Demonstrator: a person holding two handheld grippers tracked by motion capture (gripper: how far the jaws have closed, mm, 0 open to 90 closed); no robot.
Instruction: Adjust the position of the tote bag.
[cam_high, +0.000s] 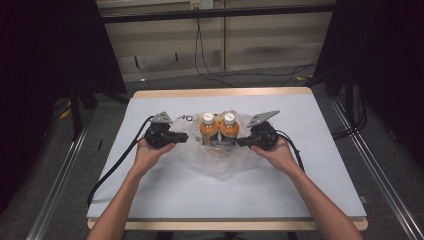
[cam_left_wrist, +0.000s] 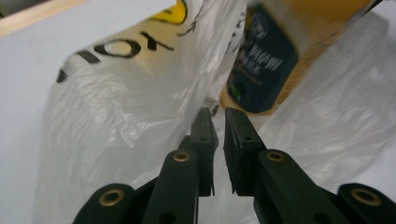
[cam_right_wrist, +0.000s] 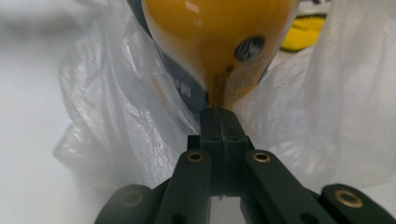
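Observation:
Two orange bottles with white caps, one (cam_high: 207, 131) and the other (cam_high: 229, 130), stand side by side inside a clear plastic bag (cam_high: 220, 161) in the middle of the table. My left gripper (cam_high: 185, 137) lies at the bag's left side. In the left gripper view its jaws (cam_left_wrist: 220, 116) stand almost together, with a fold of the bag (cam_left_wrist: 116, 116) running down into the narrow slit, and a bottle (cam_left_wrist: 261, 70) is just behind. My right gripper (cam_high: 242, 141) is at the bag's right side. Its jaws (cam_right_wrist: 219, 114) are pressed flat together on the film (cam_right_wrist: 116, 116) below a bottle (cam_right_wrist: 215, 42).
The table (cam_high: 310, 180) has a pale blue-grey cover with wooden edges. The bag bears black lettering and a yellow mark (cam_left_wrist: 173, 14). A cable (cam_high: 115, 165) trails from the left gripper toward the table's front left. Beyond the table are floor cables and dark stands.

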